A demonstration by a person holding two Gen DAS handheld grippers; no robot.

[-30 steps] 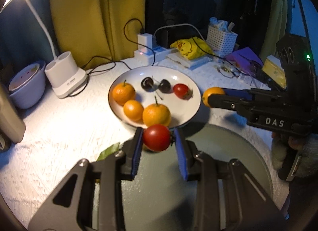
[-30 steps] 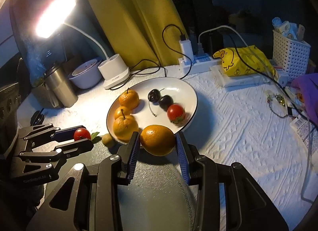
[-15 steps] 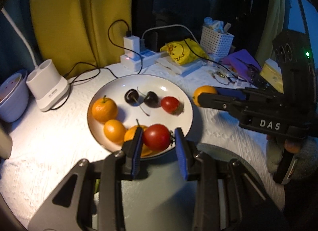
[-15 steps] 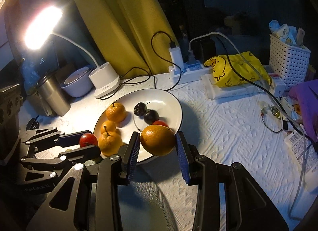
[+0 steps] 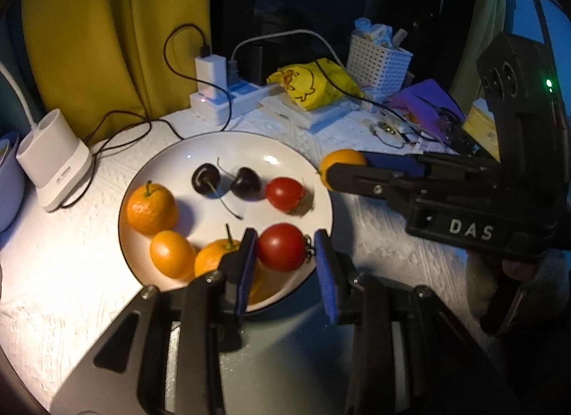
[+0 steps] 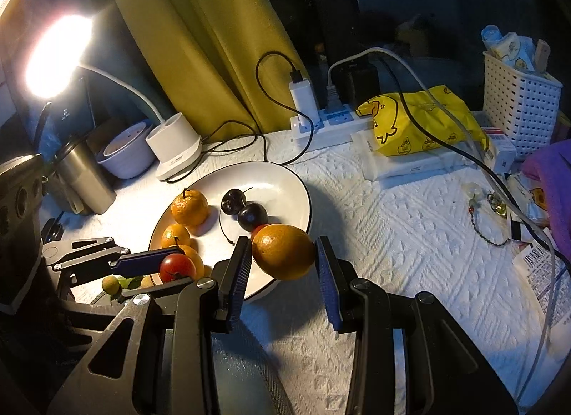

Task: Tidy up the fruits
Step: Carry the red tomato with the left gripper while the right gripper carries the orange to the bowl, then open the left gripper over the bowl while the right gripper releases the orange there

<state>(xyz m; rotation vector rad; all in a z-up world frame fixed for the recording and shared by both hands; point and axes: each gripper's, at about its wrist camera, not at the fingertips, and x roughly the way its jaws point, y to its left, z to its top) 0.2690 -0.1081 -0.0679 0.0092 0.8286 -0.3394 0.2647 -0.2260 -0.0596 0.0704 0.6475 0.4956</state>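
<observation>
Fruits already lie on the plate point(image 5: 200, 143): 3 oranges, 2 cherries, 1 tomato. Above its near rim, a tomato point(image 5: 282, 246) is gripped by the left tongs point(image 5: 283, 254) and an orange point(image 6: 283, 251) by the right tongs point(image 6: 283, 261); both remain to be placed.

The white plate point(image 5: 200, 150) looks glossy and smooth. Under it, the white tablecloth point(image 6: 410, 236) is textured, embossed cloth. Behind the plate stands a brushed-metal cup point(image 6: 84, 179).

left tongs point(image 5: 283, 249) with tomato point(image 5: 282, 246) now over plate point(image 5: 200, 145), right tongs point(image 6: 282, 254) shifted rightward off plate
</observation>
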